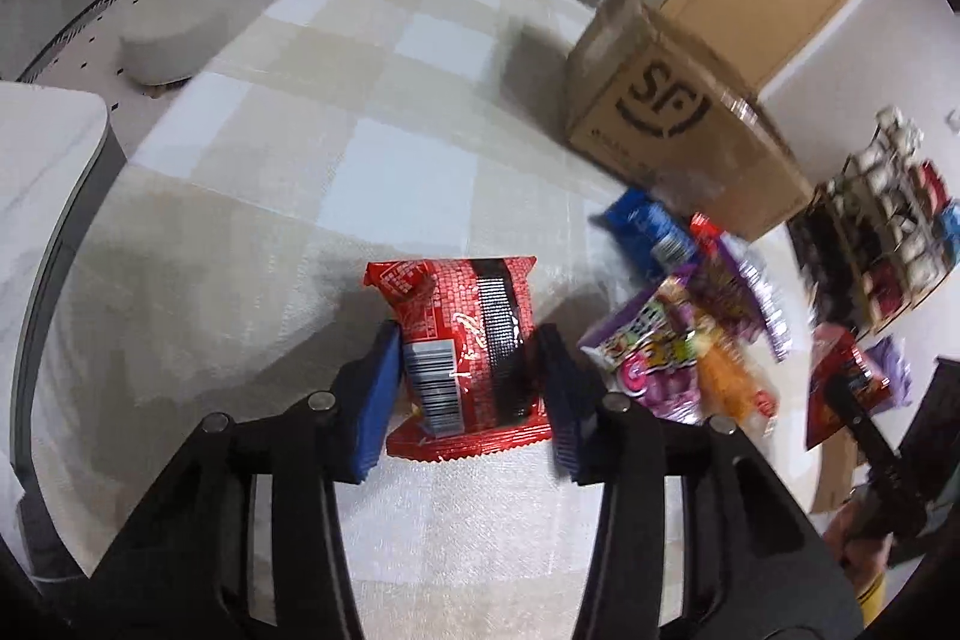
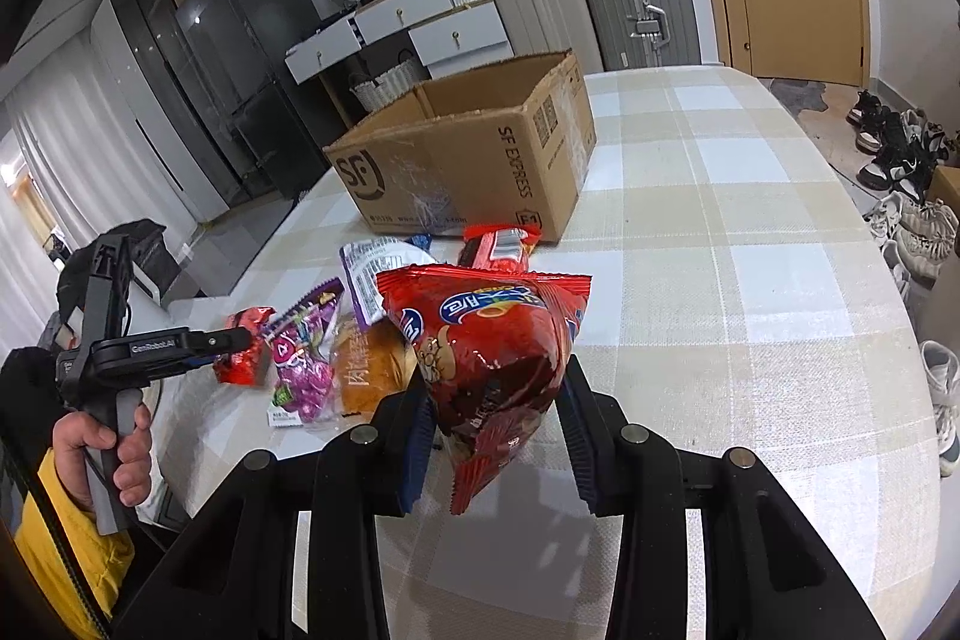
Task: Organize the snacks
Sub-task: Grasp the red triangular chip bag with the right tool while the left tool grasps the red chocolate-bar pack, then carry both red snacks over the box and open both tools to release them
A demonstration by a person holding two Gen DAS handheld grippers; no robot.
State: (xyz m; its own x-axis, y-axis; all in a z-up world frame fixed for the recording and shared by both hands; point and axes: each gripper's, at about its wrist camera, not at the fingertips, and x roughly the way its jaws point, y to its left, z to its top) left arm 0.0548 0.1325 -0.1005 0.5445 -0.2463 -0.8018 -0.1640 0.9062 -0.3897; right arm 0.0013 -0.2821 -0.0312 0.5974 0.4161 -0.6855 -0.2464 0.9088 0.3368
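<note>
- The left gripper (image 1: pixel 471 376) has blue ribbed pads pressed against both sides of a small red foil packet (image 1: pixel 465 346), which shows a white barcode panel, a black stripe and crimped ends; it is held above the checked tablecloth (image 1: pixel 372 112).
- The right gripper (image 2: pixel 498 436) clamps a puffy red snack bag (image 2: pixel 492 358), glossy, crinkled, with a serrated top seam, lifted off the cloth.
- One open brown corrugated cardboard box (image 2: pixel 456 166), printed "SF EXPRESS", stands on the table beyond the loose snacks, flaps up and scuffed tape on its front.
- Between box and grippers lies a heap of soft wrappers: a purple candy bag (image 2: pixel 303 358), a clear bread packet (image 2: pixel 369 364) with an orange-brown bun inside, a white-and-purple pouch (image 2: pixel 372 280), a red-and-black biscuit pack (image 2: pixel 498 247), and a blue pack (image 1: pixel 651 226). They overlap one another.
- The cloth is woven, with beige and pale squares, draped over a rounded table edge.
- In the right wrist view, the left hand (image 2: pixel 114 442) grips the grey handle of its black tool.
</note>
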